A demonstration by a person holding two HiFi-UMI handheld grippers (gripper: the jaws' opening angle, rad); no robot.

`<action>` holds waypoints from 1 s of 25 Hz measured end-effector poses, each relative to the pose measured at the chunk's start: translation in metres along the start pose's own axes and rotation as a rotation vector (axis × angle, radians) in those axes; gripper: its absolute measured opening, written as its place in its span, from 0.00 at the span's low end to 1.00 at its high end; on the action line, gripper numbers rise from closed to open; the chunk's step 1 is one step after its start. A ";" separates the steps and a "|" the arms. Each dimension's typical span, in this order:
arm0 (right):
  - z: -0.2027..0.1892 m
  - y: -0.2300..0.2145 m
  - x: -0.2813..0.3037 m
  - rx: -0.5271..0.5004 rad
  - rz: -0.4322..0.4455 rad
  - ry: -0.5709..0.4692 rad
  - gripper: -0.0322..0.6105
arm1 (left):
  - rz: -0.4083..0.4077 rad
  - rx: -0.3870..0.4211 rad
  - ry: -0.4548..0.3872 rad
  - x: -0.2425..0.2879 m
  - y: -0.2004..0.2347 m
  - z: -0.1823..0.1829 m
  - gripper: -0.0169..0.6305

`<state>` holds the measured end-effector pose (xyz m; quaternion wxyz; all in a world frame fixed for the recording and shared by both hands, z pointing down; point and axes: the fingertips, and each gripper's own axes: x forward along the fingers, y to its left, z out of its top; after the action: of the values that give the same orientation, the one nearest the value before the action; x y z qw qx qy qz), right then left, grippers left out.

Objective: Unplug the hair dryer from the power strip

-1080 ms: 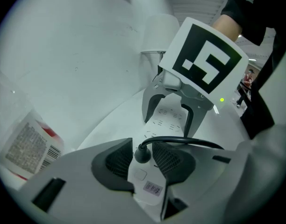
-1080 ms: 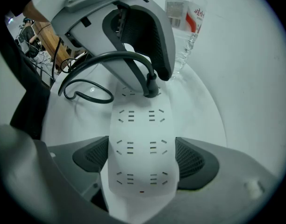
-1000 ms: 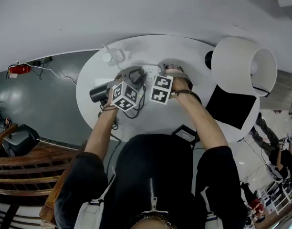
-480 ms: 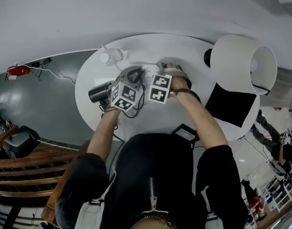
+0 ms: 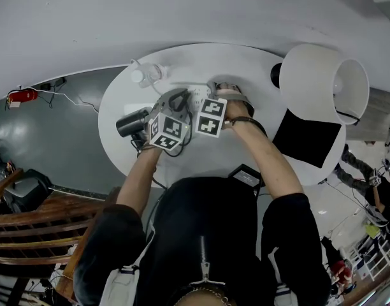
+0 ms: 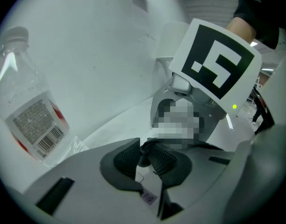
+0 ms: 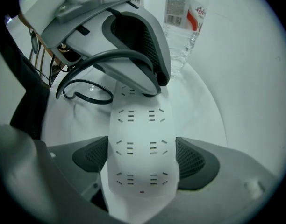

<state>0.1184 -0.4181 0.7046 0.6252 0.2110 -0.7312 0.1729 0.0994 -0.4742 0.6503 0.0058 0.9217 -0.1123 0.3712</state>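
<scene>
The white power strip (image 7: 139, 139) lies on the round white table (image 5: 246, 65), and my right gripper (image 7: 140, 161) is shut on its near end, one pad on each long side. My left gripper (image 6: 145, 157) is shut on the hair dryer's black plug (image 6: 144, 149), right over the strip. From the right gripper view, the left gripper (image 7: 133, 45) covers the strip's far end, with the black cord (image 7: 89, 90) looping to the left. In the head view both grippers meet at the strip (image 5: 196, 94), and the black hair dryer (image 5: 132, 122) lies to their left.
A clear water bottle (image 5: 146, 74) lies at the table's far left, close behind the strip (image 7: 182, 17). A large white lamp shade (image 5: 319, 81) stands at the right over a black square (image 5: 306, 139). A small black box (image 5: 246, 176) sits at the near edge.
</scene>
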 end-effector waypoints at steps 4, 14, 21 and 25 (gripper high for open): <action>0.000 0.000 0.000 -0.003 0.002 0.005 0.72 | 0.018 0.013 -0.010 -0.001 -0.001 0.000 0.11; 0.000 0.000 0.000 -0.001 0.000 0.004 0.72 | -0.037 -0.034 -0.009 -0.001 0.001 0.002 0.11; 0.000 0.002 0.001 -0.022 0.002 0.018 0.72 | 0.043 0.058 -0.045 -0.006 -0.004 -0.002 0.10; 0.001 0.002 0.001 -0.023 0.002 0.019 0.72 | -0.025 -0.079 -0.040 -0.005 0.000 -0.002 0.10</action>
<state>0.1167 -0.4171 0.7052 0.6343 0.2015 -0.7274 0.1671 0.0944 -0.4733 0.6484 0.0444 0.9293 -0.1153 0.3479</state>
